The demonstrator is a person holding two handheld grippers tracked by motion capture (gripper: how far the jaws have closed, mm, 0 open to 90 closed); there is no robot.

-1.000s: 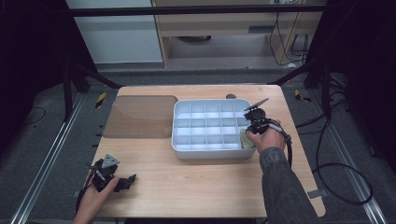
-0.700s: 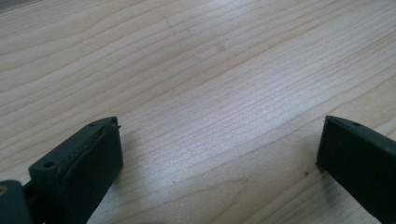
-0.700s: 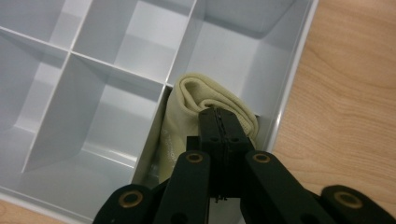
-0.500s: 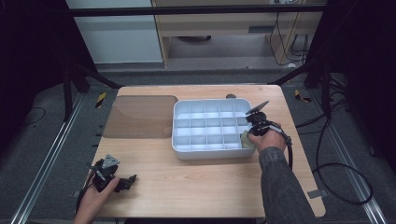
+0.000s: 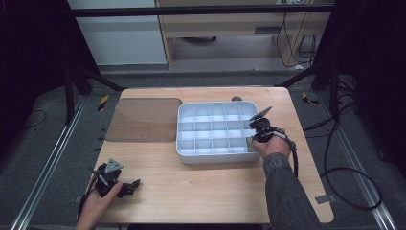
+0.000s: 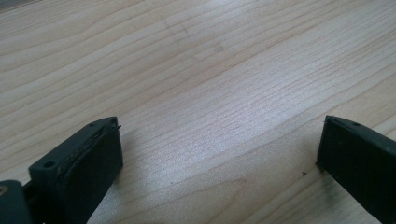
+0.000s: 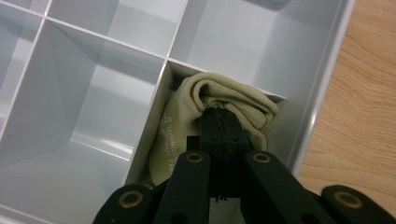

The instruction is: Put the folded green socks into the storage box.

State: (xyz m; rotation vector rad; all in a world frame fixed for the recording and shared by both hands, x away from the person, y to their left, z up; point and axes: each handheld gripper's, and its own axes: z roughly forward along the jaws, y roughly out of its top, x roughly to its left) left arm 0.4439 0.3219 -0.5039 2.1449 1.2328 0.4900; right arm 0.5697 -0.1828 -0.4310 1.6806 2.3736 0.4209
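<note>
I am pressing the right gripper [image 7: 224, 128], closed on a folded beige sock [image 7: 219, 100], into the grey compartment tray [image 5: 184, 143] at centre frame; left gripper [image 6: 219, 154] is idling wide open, empty.

L hand-held gripper [image 5: 125, 187] jaws wide; R hand-held gripper [image 7: 225, 122] jaws closed.

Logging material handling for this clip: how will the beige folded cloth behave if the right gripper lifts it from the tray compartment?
The folded cloth probably sags and unfolds: its soft creased layers bunch around the right gripper. It looks light, unlikely to slip from the shut jaws.
</note>
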